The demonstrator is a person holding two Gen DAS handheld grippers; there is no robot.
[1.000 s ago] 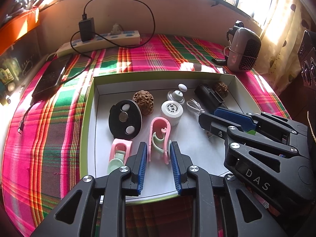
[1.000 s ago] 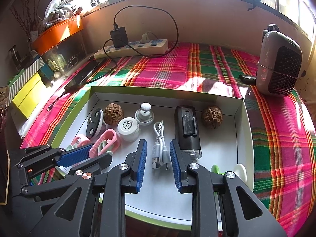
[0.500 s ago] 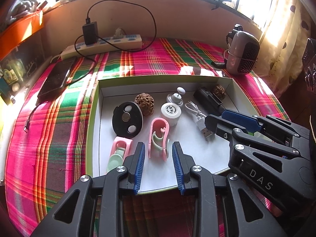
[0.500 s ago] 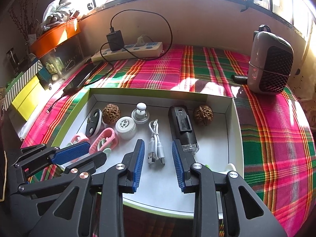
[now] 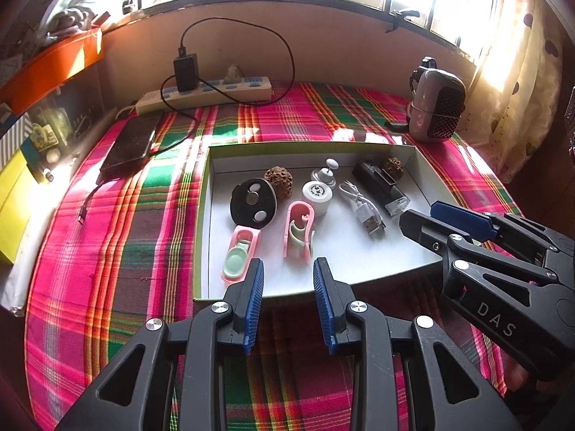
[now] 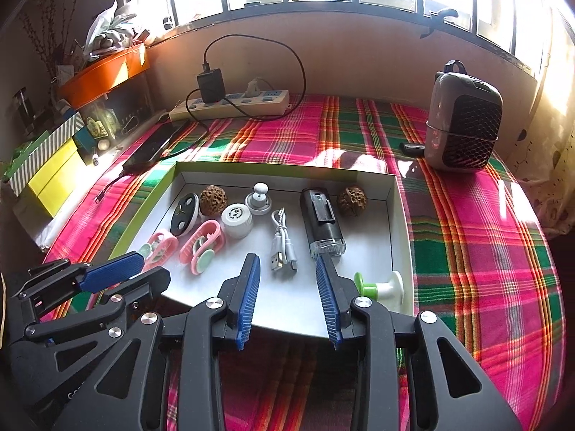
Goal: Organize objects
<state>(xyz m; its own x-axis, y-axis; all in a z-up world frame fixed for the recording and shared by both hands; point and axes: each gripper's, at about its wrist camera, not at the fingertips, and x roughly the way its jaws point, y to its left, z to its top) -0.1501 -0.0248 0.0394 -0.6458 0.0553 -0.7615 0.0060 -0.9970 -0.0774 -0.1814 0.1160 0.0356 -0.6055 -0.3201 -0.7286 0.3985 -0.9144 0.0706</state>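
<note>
A table covered by a pink, green and red plaid cloth (image 5: 136,222) is set below a sunlit barred window, and a shallow white cardboard tray with a green rim (image 5: 201,222) is placed on it. The tray is loaded with small articles: two pink plastic clips, a black oval disc, two brown walnuts, a white cable and a black cylindrical device (image 6: 321,221). The nearer pink clip with the pale-green insert (image 5: 299,231) is located directly ahead of the left gripper (image 5: 287,301), just beyond its fingertips, with its long axis roughly in line with the fingers. The left gripper is therefore judged the nearer tool. Both the left gripper and the right gripper (image 6: 289,298) are spread apart; nothing is held or touched by either.
</note>
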